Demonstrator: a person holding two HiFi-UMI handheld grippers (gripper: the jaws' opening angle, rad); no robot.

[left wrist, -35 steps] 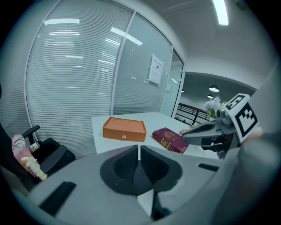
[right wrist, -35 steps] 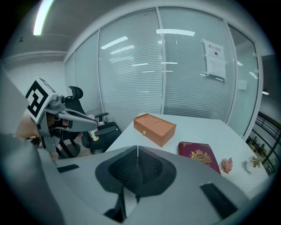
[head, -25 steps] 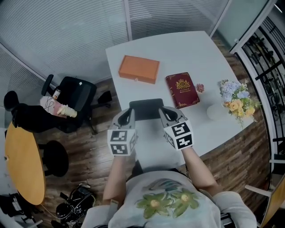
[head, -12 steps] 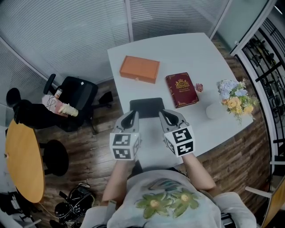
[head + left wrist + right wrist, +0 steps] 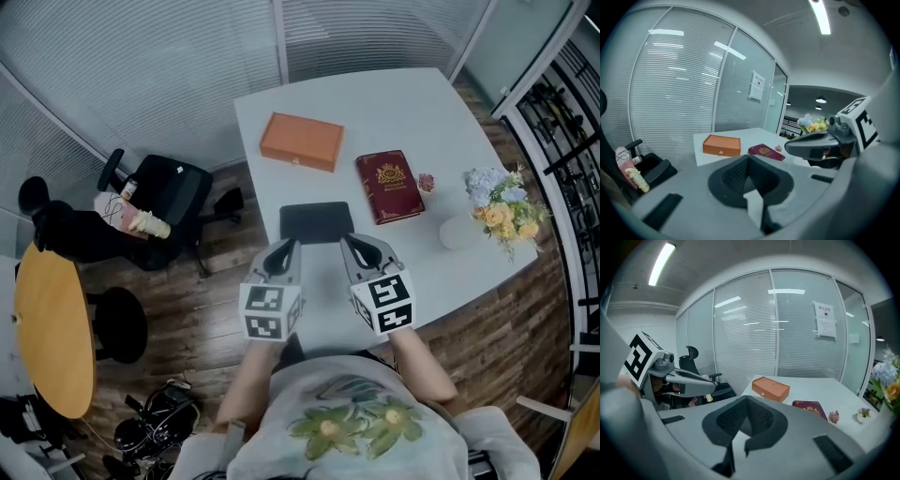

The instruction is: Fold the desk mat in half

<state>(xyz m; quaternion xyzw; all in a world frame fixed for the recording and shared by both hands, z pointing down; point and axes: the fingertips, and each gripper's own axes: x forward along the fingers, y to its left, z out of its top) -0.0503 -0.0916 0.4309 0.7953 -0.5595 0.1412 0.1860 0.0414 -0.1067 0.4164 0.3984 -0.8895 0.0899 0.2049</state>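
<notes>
With the left gripper (image 5: 284, 251) and right gripper (image 5: 353, 247) both closed empty just short of the mat (image 5: 317, 222) on the table (image 5: 403, 103), an unpinned fold may spring open.

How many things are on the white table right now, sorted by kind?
Orange box: 1
Dark red book: 1
Dark desk mat: 1
Small pink flower: 1
Flower bouquet, with its pale vase: 1
Total: 5
</notes>
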